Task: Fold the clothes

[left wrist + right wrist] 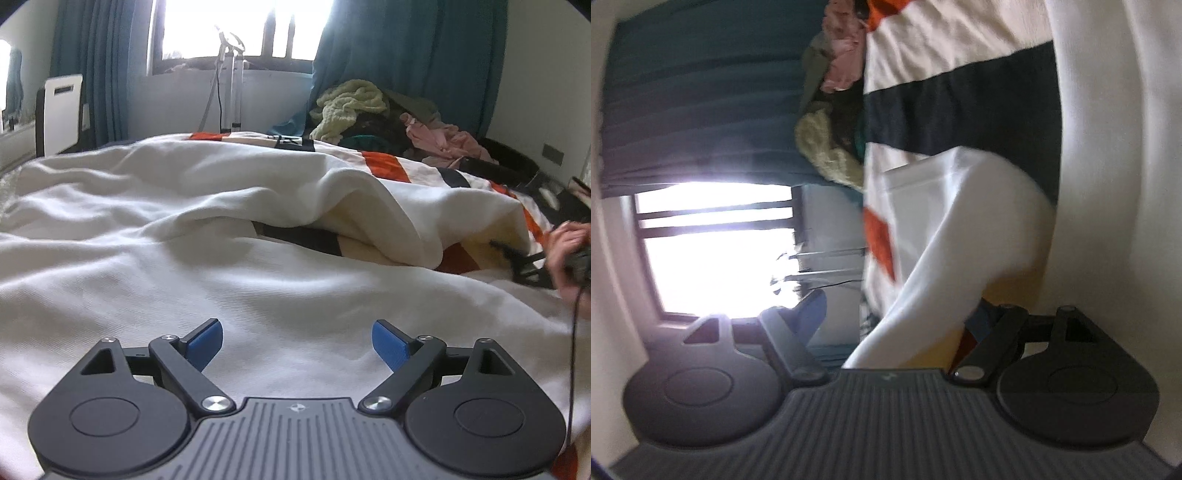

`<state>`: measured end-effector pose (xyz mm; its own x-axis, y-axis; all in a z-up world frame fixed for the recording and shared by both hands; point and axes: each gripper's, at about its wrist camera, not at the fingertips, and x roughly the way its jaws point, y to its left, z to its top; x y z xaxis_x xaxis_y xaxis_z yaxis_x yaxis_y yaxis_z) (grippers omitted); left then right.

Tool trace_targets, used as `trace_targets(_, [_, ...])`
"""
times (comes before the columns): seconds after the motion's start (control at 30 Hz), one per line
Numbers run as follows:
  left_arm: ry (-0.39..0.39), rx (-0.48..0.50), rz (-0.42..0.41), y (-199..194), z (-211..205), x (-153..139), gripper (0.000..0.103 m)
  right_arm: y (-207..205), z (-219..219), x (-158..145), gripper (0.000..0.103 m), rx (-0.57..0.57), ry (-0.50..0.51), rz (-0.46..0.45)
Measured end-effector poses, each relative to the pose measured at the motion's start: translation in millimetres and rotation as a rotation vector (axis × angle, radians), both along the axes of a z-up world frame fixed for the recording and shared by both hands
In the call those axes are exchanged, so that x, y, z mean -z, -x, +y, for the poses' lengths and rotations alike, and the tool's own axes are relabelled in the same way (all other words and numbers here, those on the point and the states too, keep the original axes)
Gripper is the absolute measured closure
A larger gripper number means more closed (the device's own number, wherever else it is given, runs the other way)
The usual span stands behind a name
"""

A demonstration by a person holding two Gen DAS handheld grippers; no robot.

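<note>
Nearest in the left wrist view, the left gripper (297,345) hovers low over the white garment (184,229), its blue-padded fingers (205,345) spread wide with nothing between them. The garment lies spread across the bed, filling the near and left part of the scene, with a thick fold bulging up in the middle and draping toward the right. Under that fold shows the striped bedcover (388,166) in cream, orange and black. At the far right edge a hand (569,254) grips the handle of the other tool. In the rolled, blurred right wrist view, the right gripper (905,325) has its fingers apart, with a band of the white garment (960,229) running between them; whether either pad touches the cloth cannot be told. Farther off, a pile of clothes (373,110) sits on the far right of the bed, before teal curtains (413,48) and a bright window (243,26).
</note>
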<state>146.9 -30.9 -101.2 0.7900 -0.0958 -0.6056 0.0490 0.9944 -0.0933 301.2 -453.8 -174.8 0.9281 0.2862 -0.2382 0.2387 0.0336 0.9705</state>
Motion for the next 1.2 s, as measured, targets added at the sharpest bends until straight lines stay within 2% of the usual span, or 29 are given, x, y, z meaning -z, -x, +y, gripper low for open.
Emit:
trace_targets(0.03, [0.015, -0.003, 0.004, -2.4, 1.3, 1.2, 0.013, -8.2, -0.3, 1.9, 0.023, 0.011, 0.023, 0.015])
trace_targets(0.1, [0.049, -0.010, 0.013, -8.3, 4.9, 4.0, 0.013, -25.0, -1.1, 2.7, 0.039, 0.027, 0.089, 0.051])
trace_targets(0.13, [0.067, -0.014, 0.018, -11.6, 7.1, 5.7, 0.013, -34.1, -1.6, -1.8, 0.057, 0.025, 0.155, 0.081])
trace_targets(0.17, [0.081, -0.019, 0.023, -14.4, 8.6, 7.4, 0.013, -43.5, -2.1, -6.6, 0.086, 0.023, 0.226, 0.115])
trace_targets(0.2, [0.097, -0.024, 0.033, -17.6, 10.5, 9.0, 0.013, -54.6, -3.1, -13.2, 0.097, 0.019, 0.303, 0.160])
trace_targets(0.27, [0.135, -0.009, 0.036, -21.5, 15.5, 12.0, 0.013, -76.0, -7.4, -29.7, 0.097, 0.008, 0.440, 0.210])
trace_targets(0.3, [0.148, 0.000, 0.034, -22.8, 17.9, 13.4, 0.013, -85.6, -9.3, -41.5, 0.097, 0.007, 0.503, 0.207])
trace_targets(0.4, [0.142, 0.001, 0.039, -26.3, 20.2, 15.6, 0.013, -97.8, -12.2, -98.8, 0.097, 0.068, 0.681, 0.057])
trace_targets(0.47, [0.154, 0.010, 0.038, -26.9, 20.0, 14.7, 0.013, -90.0, -16.9, -131.5, 0.097, 0.162, 0.805, -0.051])
trace_targets(0.53, [0.166, 0.026, 0.032, -26.1, 18.9, 12.3, 0.013, -74.5, -31.4, -148.2, 0.097, 0.263, 0.898, -0.090])
trace_targets(0.6, [0.158, 0.044, 0.012, -22.9, 16.0, 9.0, 0.013, -61.4, -53.8, -136.1, 0.097, 0.295, 0.921, -0.028])
trace_targets(0.67, [0.142, 0.065, -0.008, -19.1, 12.1, 4.8, 0.013, -52.2, -75.0, -107.4, 0.097, 0.281, 0.908, 0.071])
trace_targets(0.7, [0.139, 0.073, -0.016, -17.2, 10.4, 3.1, 0.013, -47.8, -85.9, -88.7, 0.097, 0.269, 0.871, 0.121])
trace_targets(0.8, [0.125, 0.082, -0.025, -13.0, 6.4, 0.0, 0.013, -32.6, -118.4, -25.8, 0.097, 0.234, 0.676, 0.251])
trace_targets(0.9, [0.121, 0.075, -0.023, -12.1, 3.2, -2.2, 0.013, -21.8, -121.4, -3.3, 0.098, 0.228, 0.626, 0.237])
trace_targets(0.93, [0.120, 0.072, -0.024, -11.9, 2.8, -3.0, 0.013, -22.6, -120.6, -6.7, 0.097, 0.224, 0.636, 0.222])
trace_targets(1.1, [0.097, 0.059, -0.034, -7.1, 2.7, -5.6, 0.013, -46.9, -113.3, -71.7, 0.097, 0.192, 0.791, 0.141])
trace_targets(1.2, [0.095, 0.054, -0.041, -7.2, 5.2, -6.6, 0.013, -61.9, -109.0, -111.5, 0.097, 0.202, 0.953, 0.093])
